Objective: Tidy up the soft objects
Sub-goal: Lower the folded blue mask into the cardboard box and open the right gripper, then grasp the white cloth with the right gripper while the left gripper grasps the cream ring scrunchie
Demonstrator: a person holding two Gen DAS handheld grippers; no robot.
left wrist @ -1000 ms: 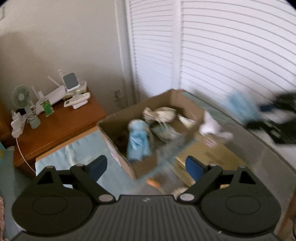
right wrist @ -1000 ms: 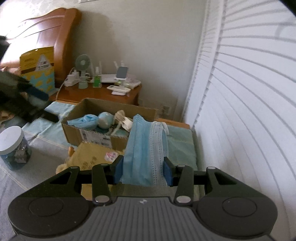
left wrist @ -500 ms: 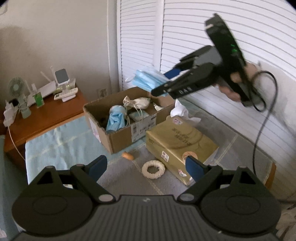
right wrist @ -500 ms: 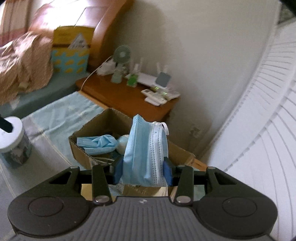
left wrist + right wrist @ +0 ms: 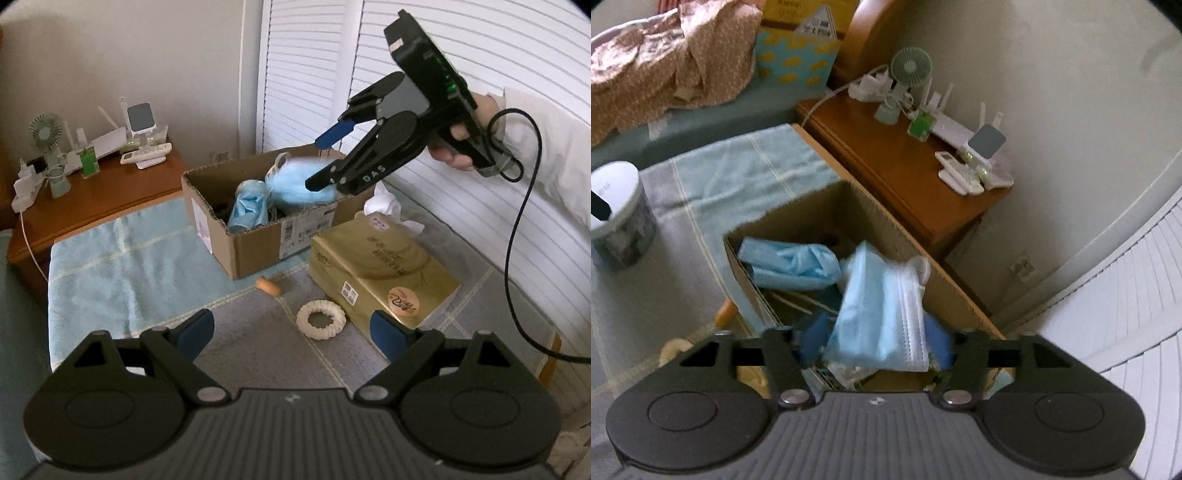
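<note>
A cardboard box stands on the bed and holds a crumpled blue mask and other soft items. My right gripper hangs over the box with its jaws spread, and a blue face mask is dropping, blurred, into the box. In the right wrist view the mask sits loose between the open fingers of the gripper, above the box. My left gripper is open and empty, low over the bed. A white knitted ring and a small orange piece lie in front of it.
A gold tissue pack with white tissue lies right of the box. A wooden nightstand with a fan and routers stands behind. A white-lidded jar stands on the bed at left. Louvred doors close the right side.
My right gripper moved down over the box and opened, letting go of the blue mask, which now falls into the box. My left gripper has pulled back a little.
</note>
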